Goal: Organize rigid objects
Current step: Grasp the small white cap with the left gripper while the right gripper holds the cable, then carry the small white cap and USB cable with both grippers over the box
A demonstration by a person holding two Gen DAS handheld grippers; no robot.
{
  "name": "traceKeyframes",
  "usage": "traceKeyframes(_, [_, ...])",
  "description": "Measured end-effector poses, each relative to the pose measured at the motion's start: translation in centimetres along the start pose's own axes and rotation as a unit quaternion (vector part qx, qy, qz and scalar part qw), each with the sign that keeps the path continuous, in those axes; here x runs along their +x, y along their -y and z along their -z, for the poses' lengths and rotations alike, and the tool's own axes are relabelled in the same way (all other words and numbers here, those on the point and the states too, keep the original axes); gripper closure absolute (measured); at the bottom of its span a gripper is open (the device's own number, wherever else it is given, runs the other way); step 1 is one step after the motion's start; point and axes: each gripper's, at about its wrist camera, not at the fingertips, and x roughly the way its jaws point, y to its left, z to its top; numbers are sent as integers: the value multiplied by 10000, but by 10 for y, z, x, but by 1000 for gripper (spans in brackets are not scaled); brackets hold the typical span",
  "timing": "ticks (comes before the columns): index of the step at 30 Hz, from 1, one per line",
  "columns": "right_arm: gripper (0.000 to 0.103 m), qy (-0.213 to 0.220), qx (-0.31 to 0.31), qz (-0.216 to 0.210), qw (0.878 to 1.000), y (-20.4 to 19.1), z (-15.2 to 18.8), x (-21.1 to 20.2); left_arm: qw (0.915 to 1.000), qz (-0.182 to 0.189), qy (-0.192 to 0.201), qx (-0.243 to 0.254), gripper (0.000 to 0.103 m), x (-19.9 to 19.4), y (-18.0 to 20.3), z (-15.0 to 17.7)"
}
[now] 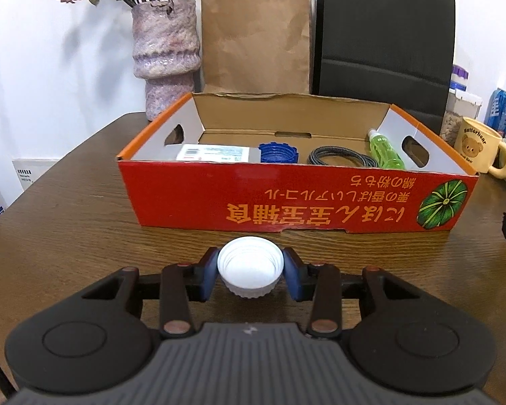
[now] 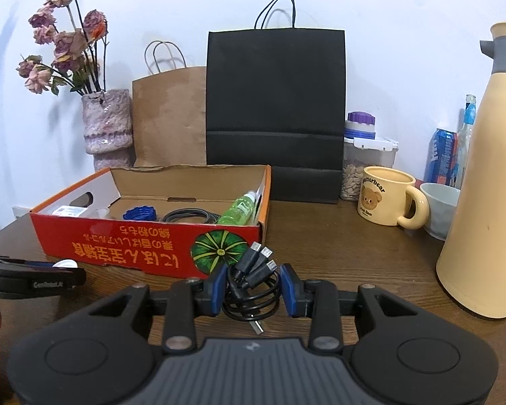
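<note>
My left gripper is shut on a white screw cap, held open side up just above the wooden table, in front of the red cardboard box. Inside the box lie a white labelled packet, a blue cap, a coiled grey cable and a green bottle. My right gripper is shut on a bundle of black USB cables, near the box's front right corner. In the right wrist view the left gripper with the white cap shows at the left edge.
Behind the box stand a vase of dried flowers, a brown paper bag and a black paper bag. To the right are a yellow bear mug, a white bowl, a tall cream thermos jug, a seed jar and cans.
</note>
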Motion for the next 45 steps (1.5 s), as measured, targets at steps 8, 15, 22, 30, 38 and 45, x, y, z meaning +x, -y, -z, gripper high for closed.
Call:
traceKeyframes(8, [70,123,-39,-77,9999,-6,-2,-7,9994,108,313,-47,62,-28,-7,0])
traceKeyframes(15, [70,306,-53,-155,9994,-15,-9,-17,9974,299,636,-175,62,-50,-11,-11])
traceKeyframes(22, [70,526,-49,-154,9985,-26,-18,-22,9947,405,878,-351,62,-61,-16,-27])
traceKeyframes(30, [70,786,-71,-149,9968,-40,-31,-25,9909,414,1191,-475,62,-67,-22,-50])
traceKeyframes(38, [70,939,-74,-280,9952,-54,-49,-16,9879,365,1422,-506,62,-62,-20,-70])
traceKeyframes(45, [70,1033,-52,-199,9944,-61,-64,3,9870,287,1444,-646,62,-44,-24,-88])
